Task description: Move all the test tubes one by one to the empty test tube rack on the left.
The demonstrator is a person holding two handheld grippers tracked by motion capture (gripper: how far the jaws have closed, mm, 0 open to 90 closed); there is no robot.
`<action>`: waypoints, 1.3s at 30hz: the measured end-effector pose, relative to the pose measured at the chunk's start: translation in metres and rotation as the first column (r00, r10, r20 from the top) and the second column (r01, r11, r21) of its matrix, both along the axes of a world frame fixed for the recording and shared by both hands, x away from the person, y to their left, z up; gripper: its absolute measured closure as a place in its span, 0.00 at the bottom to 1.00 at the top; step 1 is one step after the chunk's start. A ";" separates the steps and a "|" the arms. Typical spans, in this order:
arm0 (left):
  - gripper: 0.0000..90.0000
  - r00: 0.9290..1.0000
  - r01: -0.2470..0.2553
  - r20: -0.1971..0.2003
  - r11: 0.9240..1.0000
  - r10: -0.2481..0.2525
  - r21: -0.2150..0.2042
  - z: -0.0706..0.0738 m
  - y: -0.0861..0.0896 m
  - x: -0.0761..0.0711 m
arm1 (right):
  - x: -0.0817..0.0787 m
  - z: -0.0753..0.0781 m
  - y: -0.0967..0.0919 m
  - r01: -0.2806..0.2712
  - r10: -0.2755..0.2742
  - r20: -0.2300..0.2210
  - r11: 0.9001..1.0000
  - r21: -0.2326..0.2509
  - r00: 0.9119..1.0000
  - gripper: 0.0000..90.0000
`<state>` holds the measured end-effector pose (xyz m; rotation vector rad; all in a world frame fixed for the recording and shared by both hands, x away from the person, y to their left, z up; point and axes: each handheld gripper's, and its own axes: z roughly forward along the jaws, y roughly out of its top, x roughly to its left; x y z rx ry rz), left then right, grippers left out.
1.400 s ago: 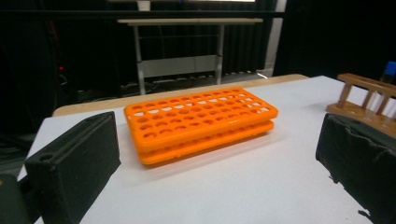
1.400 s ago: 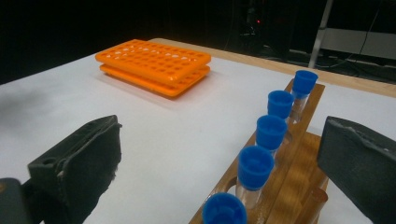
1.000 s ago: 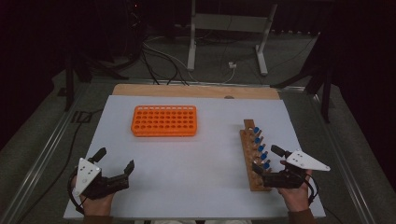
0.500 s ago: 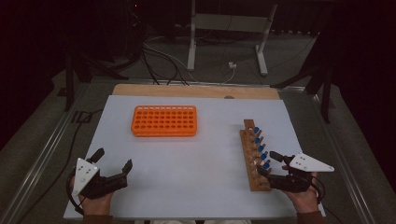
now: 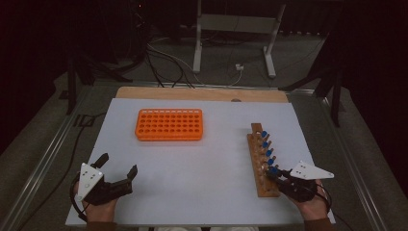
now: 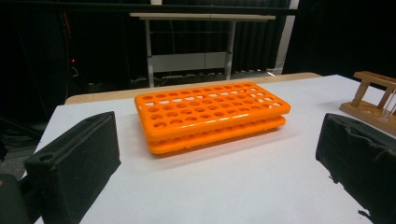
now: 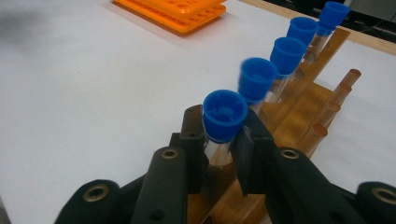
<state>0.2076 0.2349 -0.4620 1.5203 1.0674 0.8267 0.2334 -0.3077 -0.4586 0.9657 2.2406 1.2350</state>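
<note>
White sheeting covers the table (image 5: 202,183), set in a dark room with a metal stand at 12 o'clock. High view: an orange tube rack (image 5: 169,124) lies at 11 o'clock from the table's centre; a wooden tube rack (image 5: 262,166) carrying blue-capped test tubes stands at 4 o'clock. The left gripper (image 5: 118,174) rests at 7 o'clock, fingers wide with nothing between them, well apart from both racks. The right gripper (image 5: 275,174) sits at 5 o'clock, at the near end of the wooden rack.

Left gripper view: the two black fingers (image 6: 74,163) stand far apart at 8 and 4 o'clock, framing the orange tube rack (image 6: 210,114); an end of the wooden tube rack (image 6: 371,95) shows at 3 o'clock.

Right gripper view: the right gripper (image 7: 220,140), fingers having just been closing, clamps the nearest test tube (image 7: 224,116) just below its blue cap, the tube seated in the wooden tube rack (image 7: 299,116). Four more capped tubes recede toward 1 o'clock; the orange tube rack (image 7: 182,11) lies at 12 o'clock.
</note>
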 end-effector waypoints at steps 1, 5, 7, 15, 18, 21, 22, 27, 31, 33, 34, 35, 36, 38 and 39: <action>0.01 1.000 0.002 -0.002 1.000 -0.002 0.001 0.000 -0.001 0.000 | 0.000 0.000 0.001 0.007 -0.007 -0.001 1.000 -0.005 1.000 0.85; 0.01 1.000 0.012 -0.012 1.000 -0.012 -0.007 -0.001 -0.003 0.001 | -0.001 0.006 0.004 0.012 -0.012 0.000 1.000 -0.007 1.000 0.85; 0.01 0.999 0.029 -0.020 0.999 -0.029 -0.021 0.000 -0.004 0.002 | -0.002 0.010 0.005 0.008 -0.008 0.006 1.000 -0.009 1.000 0.85; 0.01 0.996 0.077 -0.038 0.997 -0.077 -0.020 0.009 -0.013 0.006 | -0.003 0.033 -0.002 0.009 -0.009 -0.010 0.999 0.033 1.000 0.86; 0.01 0.988 0.147 -0.041 0.988 -0.149 -0.042 0.013 -0.017 0.010 | -0.002 0.046 -0.004 0.000 0.000 -0.003 0.999 0.037 1.000 0.86; 0.01 0.980 0.193 -0.040 0.981 -0.194 -0.024 0.018 -0.026 0.014 | 0.000 0.060 -0.004 -0.015 0.015 0.003 0.999 0.050 1.000 0.86; 0.01 0.977 0.210 -0.034 0.977 -0.211 -0.019 0.020 -0.029 0.015 | 0.001 0.064 -0.005 -0.019 0.019 0.004 0.998 0.058 1.000 0.86; 0.01 0.952 0.305 -0.020 0.952 -0.305 0.019 0.033 -0.047 0.023 | 0.006 0.081 -0.006 -0.055 0.053 0.017 0.993 0.104 0.998 0.86; 0.01 0.943 0.332 -0.019 0.942 -0.332 0.036 0.041 -0.064 0.033 | 0.013 0.084 0.003 -0.072 0.071 0.013 0.991 0.111 0.997 0.86; 0.01 0.939 0.342 -0.021 0.939 -0.342 0.020 0.042 -0.073 0.038 | 0.018 0.084 0.008 -0.074 0.074 0.008 0.990 0.116 0.997 0.86; 0.01 0.938 0.345 -0.024 0.938 -0.345 0.018 0.042 -0.078 0.040 | 0.020 0.083 0.011 -0.075 0.075 0.005 0.990 0.120 0.997 0.86; 0.01 0.936 0.353 -0.026 0.936 -0.352 0.015 0.042 -0.084 0.042 | 0.022 0.082 0.013 -0.076 0.076 0.002 0.990 0.123 0.997 0.86; 0.01 0.933 0.359 -0.033 0.933 -0.358 0.017 0.042 -0.089 0.044 | 0.024 0.082 0.016 -0.078 0.079 -0.001 0.989 0.127 0.997 0.86; 0.01 0.928 0.372 -0.042 0.928 -0.371 0.022 0.042 -0.101 0.047 | 0.027 0.082 0.023 -0.086 0.088 -0.005 0.988 0.129 0.996 0.86; 0.01 0.923 0.383 -0.047 0.924 -0.381 0.021 0.042 -0.107 0.049 | 0.028 0.083 0.026 -0.091 0.092 -0.004 0.988 0.128 0.996 0.86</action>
